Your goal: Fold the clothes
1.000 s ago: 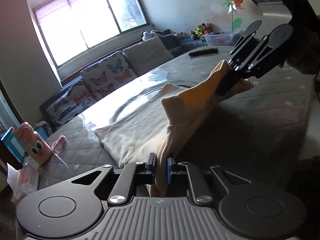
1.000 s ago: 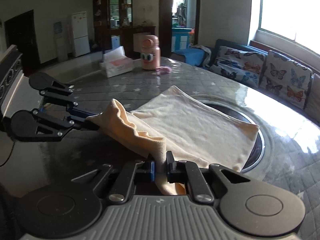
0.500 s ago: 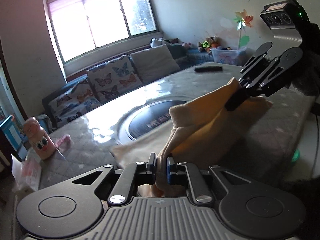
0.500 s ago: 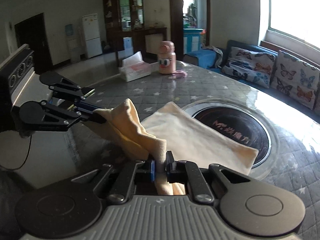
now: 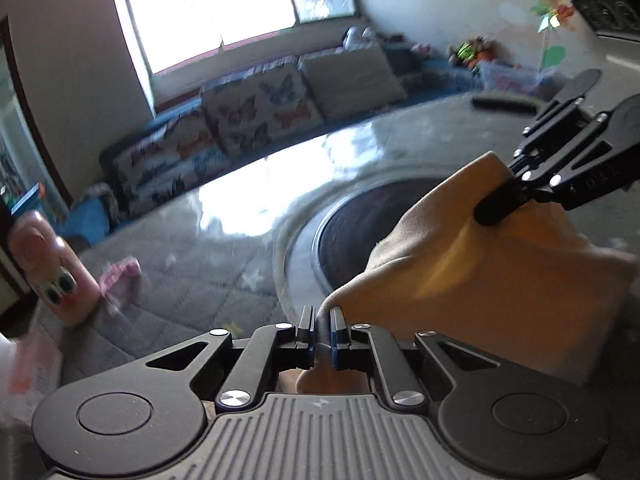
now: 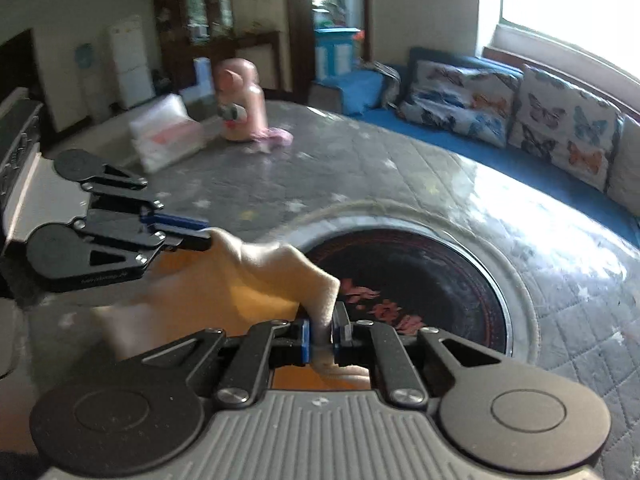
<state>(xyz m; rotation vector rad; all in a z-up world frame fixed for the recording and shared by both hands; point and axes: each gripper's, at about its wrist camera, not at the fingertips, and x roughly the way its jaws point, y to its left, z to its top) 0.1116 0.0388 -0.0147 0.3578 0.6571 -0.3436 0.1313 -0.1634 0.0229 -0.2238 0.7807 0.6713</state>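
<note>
A cream-orange garment (image 5: 460, 272) hangs in the air between both grippers, above the grey quilted table (image 5: 208, 280). My left gripper (image 5: 322, 320) is shut on one corner of it. My right gripper (image 6: 325, 326) is shut on the other corner of the garment (image 6: 240, 276). The right gripper also shows in the left wrist view (image 5: 496, 212), at the right. The left gripper shows in the right wrist view (image 6: 200, 240), at the left. The cloth sags between them; its lower part is hidden behind the grippers.
A round black inset (image 6: 420, 280) sits in the table's middle. A pink bottle (image 6: 240, 104) and a tissue pack (image 6: 166, 132) stand at the far end, with a pink cloth (image 5: 120, 276) beside the bottle. A dark remote (image 5: 502, 102) lies far off. A butterfly-cushion sofa (image 6: 520, 112) runs behind.
Both grippers have lifted the garment off the table and pulled it back toward the near edge. The black inset it lay over now shows fully.
</note>
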